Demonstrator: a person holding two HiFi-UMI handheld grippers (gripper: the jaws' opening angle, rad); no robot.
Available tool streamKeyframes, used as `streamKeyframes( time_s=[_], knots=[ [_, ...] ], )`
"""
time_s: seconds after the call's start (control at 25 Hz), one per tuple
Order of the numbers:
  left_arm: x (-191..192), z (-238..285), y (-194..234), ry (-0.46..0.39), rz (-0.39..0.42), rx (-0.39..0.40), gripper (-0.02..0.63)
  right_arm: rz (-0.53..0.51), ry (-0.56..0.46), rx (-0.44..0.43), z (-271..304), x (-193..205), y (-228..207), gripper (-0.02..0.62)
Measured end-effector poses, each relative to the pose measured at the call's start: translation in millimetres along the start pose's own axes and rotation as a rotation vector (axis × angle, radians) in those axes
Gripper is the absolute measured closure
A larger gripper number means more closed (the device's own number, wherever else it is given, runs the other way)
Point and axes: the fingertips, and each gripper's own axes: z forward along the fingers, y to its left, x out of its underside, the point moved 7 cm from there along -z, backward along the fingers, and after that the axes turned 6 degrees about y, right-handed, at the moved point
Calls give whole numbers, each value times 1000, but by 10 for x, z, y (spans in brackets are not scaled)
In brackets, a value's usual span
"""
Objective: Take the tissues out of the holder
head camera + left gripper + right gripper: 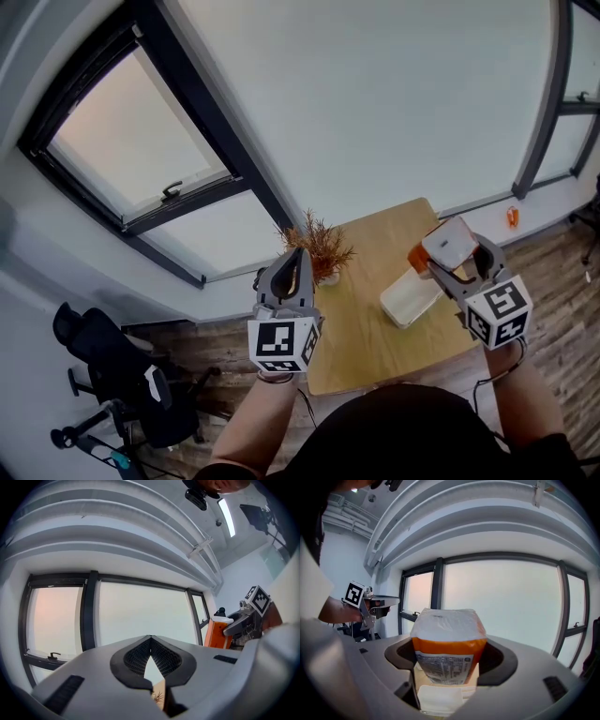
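The right gripper [451, 660] held an orange and white tissue pack [449, 625], its two dark jaws spread wide and pressed against the pack's sides. Only the right gripper view showed this grip head-on, along with the block of small print on the pack's lower face; the print was too small to read. Just under the pack, the same view caught the edge of the white holder [438, 699].

The head view showed what that close view could not. The pack was lifted clear of the holder, which lay on the right part of a wooden table [361, 352], below and slightly left of the pack.

The left gripper [151, 638] was closed with nothing in it. In its own view the ribbed pads [133, 657] met at the tips, leaving only a small diamond-shaped gap lower down. The head view showed this gripper only from behind.

Both forearms were raised in front of the person's body. The grippers were side by side and well apart, pointing away toward the window wall, the left one level and the right one tipped slightly down.

A dried plant [320, 246] stood at the table's far left corner, just beyond the left gripper. A black office chair [112, 370] stood on the floor well to the left.
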Motion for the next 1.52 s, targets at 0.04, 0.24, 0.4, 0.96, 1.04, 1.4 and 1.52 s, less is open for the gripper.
streamKeyframes(
  time_s=[0.04,0.24,0.4,0.96,1.04,1.4,1.52],
  knots=[
    [5,-2,7,1,2,-1,601,0,-3,3,-3,1,-1,235],
    [-52,12,-8,-12,17,-1,601,3,-10,3,3,-14,-40,235],
    [-107,62,9,-19,19,-4,601,-5,-14,0,43,-59,-75,235],
    [-67,44,-30,-15,9,-12,601,-14,2,-14,75,22,-90,235],
    [-52,26,-22,-12,8,-15,601,-14,3,-16,79,33,-81,235],
    [-26,-45,0,0,13,-19,601,-26,17,-24,81,67,-30,235],
    [-36,-49,35,2,-2,-21,601,-25,24,-28,92,83,-30,235]
  ],
)
